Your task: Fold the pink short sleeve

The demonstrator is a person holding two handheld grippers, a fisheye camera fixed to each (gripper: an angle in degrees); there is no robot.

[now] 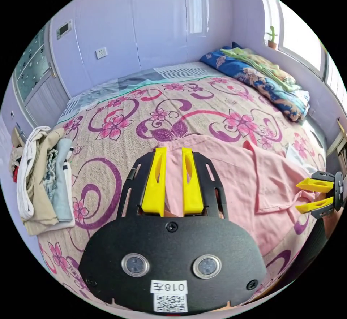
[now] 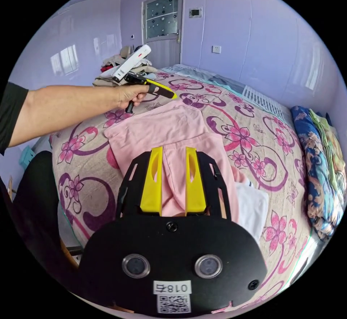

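The pink short sleeve shirt (image 1: pixel 231 181) lies spread on the flowered bed sheet (image 1: pixel 119 142), with one part folded over along a crease. My left gripper (image 1: pixel 174 150) hovers over the shirt's far edge, its yellow jaws apart and nothing between them. In the right gripper view a hand holds that left gripper (image 2: pixel 172 95) just above the pink shirt (image 2: pixel 162 127). My right gripper (image 2: pixel 172 150) is low over the shirt's near part, jaws apart, with pink cloth showing in the gap. At the shirt's right edge the right gripper (image 1: pixel 313 196) also stands open.
A pile of folded clothes (image 1: pixel 43 178) sits at the bed's left edge. Rolled blue and green quilts (image 1: pixel 260 77) lie along the window side. A white cloth (image 2: pixel 253 207) lies beside the shirt. A door (image 2: pixel 162 26) stands in the far wall.
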